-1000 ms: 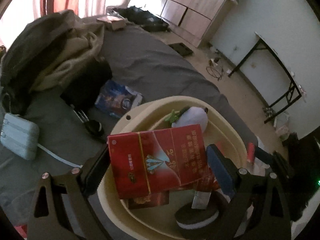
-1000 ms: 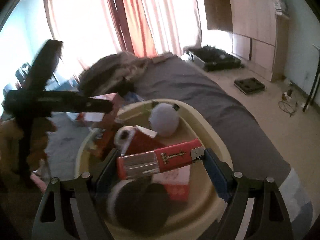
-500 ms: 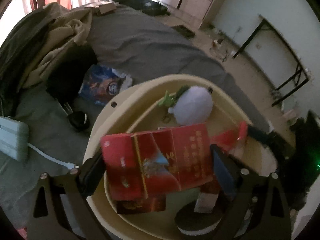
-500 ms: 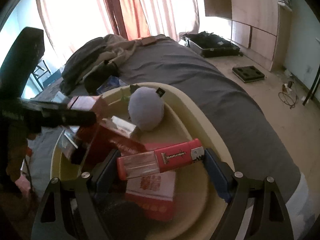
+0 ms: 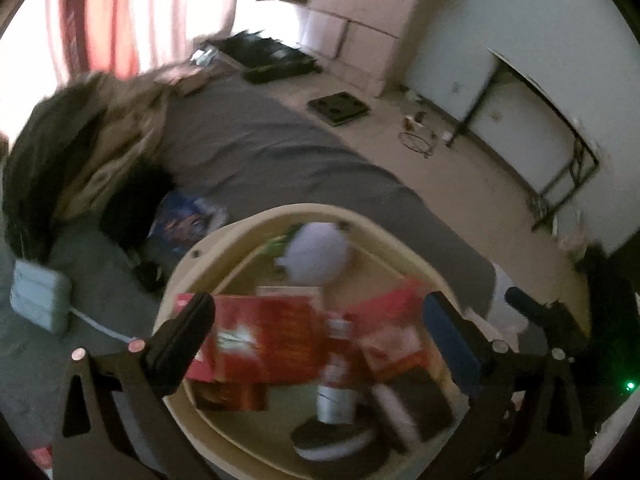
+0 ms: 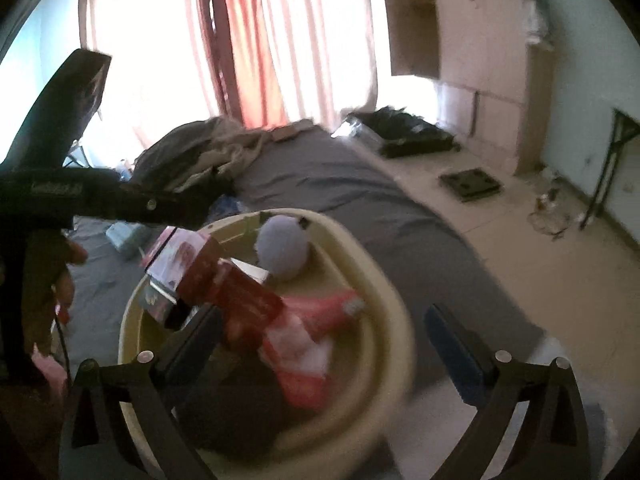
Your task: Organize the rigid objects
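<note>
Both grippers have released their loads. The right gripper (image 6: 322, 354), which held the red and clear plastic lighter (image 6: 332, 310) half a second ago, now has its jaws spread wide with nothing between them; the lighter lies blurred in the beige oval plastic basin (image 6: 394, 320) at mid-frame of the right wrist view. The left gripper (image 5: 320, 344) likewise has open jaws. The flat red cardboard carton (image 5: 260, 344) that it clamped earlier now sits apart from the right jaw, in the lower centre of the left wrist view; whether the left jaw touches it cannot be told, owing to motion blur. Judgement: two rigid items have been deposited, so this placement step is complete and both grippers are free for the next pick.

Basin contents:
- pale lilac round plush ball (image 5: 316, 256), at the upper rim side;
- red carton, with further red packs overlapping beneath and beside it;
- a black and white round disc-shaped object (image 5: 336, 436), at the lower edge;
- lighter.

The basin rests on the grey bed sheet (image 5: 256, 152). A pale green rectangular power bank (image 5: 40, 296) lies on the bed at the left, outside the basin.
</note>
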Demonstrator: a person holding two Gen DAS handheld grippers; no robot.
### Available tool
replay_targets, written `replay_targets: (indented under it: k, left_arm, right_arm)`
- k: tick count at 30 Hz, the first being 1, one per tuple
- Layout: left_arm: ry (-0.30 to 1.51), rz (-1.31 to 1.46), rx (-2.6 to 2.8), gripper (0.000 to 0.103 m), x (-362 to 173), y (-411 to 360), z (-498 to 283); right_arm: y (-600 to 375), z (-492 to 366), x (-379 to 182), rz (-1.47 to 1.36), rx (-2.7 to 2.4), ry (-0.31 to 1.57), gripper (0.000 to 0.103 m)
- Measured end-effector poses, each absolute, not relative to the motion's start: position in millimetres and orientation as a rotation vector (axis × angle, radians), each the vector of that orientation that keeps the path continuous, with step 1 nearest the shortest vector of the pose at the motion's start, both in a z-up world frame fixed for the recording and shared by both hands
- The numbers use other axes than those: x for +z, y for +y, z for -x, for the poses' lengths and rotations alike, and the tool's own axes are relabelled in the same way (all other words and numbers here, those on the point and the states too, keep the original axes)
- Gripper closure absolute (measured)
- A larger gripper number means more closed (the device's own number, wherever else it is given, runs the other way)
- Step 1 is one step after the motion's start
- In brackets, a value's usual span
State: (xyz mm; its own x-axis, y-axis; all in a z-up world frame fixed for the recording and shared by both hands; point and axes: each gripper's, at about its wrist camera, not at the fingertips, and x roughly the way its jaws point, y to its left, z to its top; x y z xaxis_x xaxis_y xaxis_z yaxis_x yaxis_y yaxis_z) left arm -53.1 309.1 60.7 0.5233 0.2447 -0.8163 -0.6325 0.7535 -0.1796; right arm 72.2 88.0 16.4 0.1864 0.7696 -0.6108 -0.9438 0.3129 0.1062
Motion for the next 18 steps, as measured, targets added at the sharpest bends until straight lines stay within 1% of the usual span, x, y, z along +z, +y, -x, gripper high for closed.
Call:
replay_targets:
  k: [2,4,6,9,12,15,18]
  left_arm:
    - [0.875,0.387,0.539,0.000,77,283,44]
    - [0.838,0.313,0.517,0.000,95,256,42]
    - [0.770,0.294,0.469,0.000,107,236,47]
    - [0.653,0.351,0.508,0.000,114,222,63]
    - [0.539,0.364,0.556,0.000,108,200,93]
    - [0.502,0.370,0.609,0.000,99,186,111]
    - [0.449,0.429,0.624,0.000,85,183,142]
  right_arm:
    - [61,-66,17,0.363,1.171,0.613,0.000]
    - [44,-59,12,0.402,1.125,0.622,0.000]
    - [21,-50,3,0.396,1.159,0.616,0.000]
    - [-2,-40,-18,0.393,1.278,0.637,0.000]
    - [-1,-38,-33,0.475,1.258,0.642,0.000]
    - [2,-38,-39,0.399,1.336,0.648,0.000]
    - [13,-39,-52,0.442,1.290,0.661,0.000]
